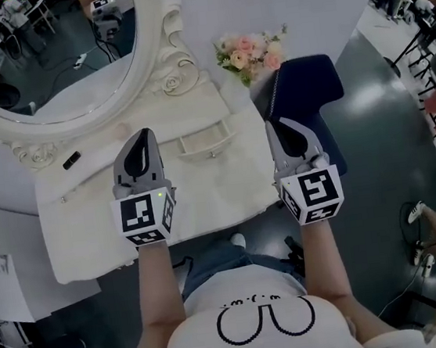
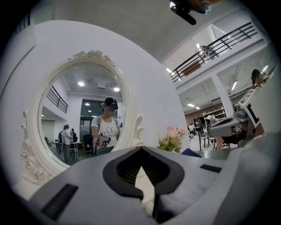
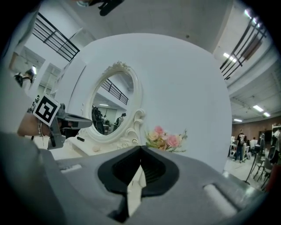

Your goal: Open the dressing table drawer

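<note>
Closest in, left hand-held gripper and right hand-held gripper hover over the cream bench, each with its jaws pressed together on nothing. Between them the small drawer sits partly pulled out, inside showing, touched by neither. Behind it stand an oval mirror and pink flowers.
</note>
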A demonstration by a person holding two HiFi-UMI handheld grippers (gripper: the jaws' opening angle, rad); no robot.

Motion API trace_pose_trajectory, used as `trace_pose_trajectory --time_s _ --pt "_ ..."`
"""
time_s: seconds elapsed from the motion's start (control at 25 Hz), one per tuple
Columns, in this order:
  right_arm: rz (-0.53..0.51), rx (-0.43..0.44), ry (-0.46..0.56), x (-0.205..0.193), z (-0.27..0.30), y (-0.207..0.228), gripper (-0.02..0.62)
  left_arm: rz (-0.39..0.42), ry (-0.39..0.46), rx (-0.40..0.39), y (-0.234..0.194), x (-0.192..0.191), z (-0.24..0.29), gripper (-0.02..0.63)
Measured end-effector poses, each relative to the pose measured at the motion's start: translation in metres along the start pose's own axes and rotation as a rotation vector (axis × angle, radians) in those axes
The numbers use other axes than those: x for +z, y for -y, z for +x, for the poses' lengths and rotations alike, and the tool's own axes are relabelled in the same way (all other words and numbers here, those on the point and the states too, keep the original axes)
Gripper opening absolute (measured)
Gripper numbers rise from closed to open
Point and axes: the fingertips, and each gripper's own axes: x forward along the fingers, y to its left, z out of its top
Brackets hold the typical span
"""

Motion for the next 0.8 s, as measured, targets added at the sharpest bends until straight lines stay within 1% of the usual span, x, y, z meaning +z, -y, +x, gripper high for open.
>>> trace_pose_trajectory --time_s 0.12,0.4,0.8 --pt "-0.010 -0.007 0.004 0.010 0.001 -0.001 0.000 0.015 0.028 -0.007 0.000 0.012 0.001 -0.003" --pt "-0.014 -0.002 0.008 0.018 0.006 -0.008 0.000 0.030 0.048 -0.017 0.002 0.019 -0.002 -0.003" --pt "0.025 0.007 -0.003 0.014 0.007 -0.016 0.000 0.004 0.064 -0.021 -0.001 0.021 -0.009 -0.003"
